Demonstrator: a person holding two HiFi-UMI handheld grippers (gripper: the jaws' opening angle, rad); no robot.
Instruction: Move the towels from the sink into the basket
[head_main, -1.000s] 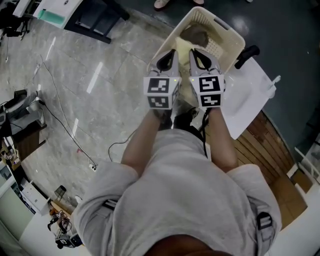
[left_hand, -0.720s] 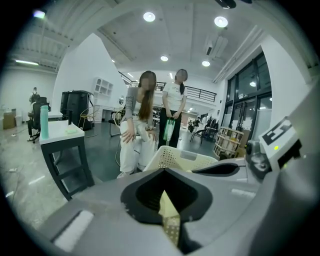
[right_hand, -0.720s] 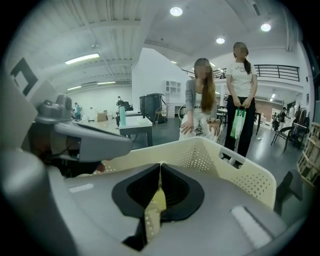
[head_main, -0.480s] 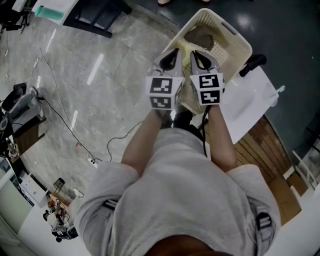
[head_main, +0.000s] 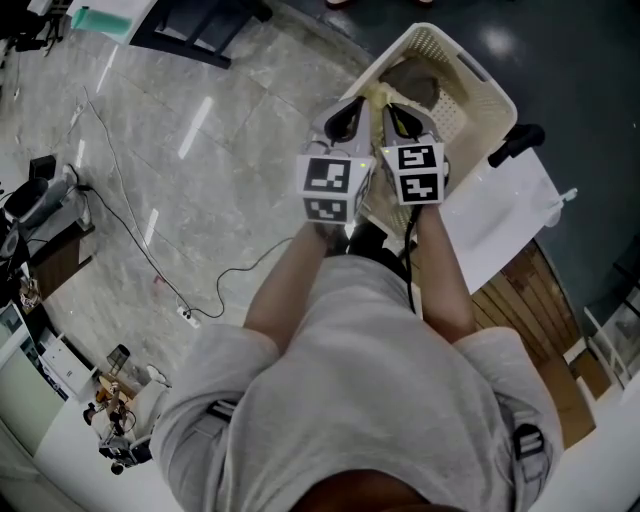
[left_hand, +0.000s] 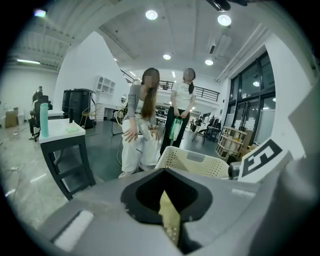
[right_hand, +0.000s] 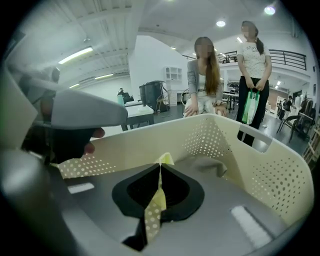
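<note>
While the left gripper (left_hand: 169, 202) and right gripper (right_hand: 159, 186) each pinch the yellow towel (right_hand: 152, 214) over the basket (head_main: 487, 82) rim, a grey towel (right_hand: 214, 165) already lies inside; release not yet done

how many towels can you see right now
2. A pale yellow dotted towel is pinched by the left gripper and right gripper at the cream perforated plastic basket; a crumpled grey-brown towel lies inside it. Others may be hidden.
</note>
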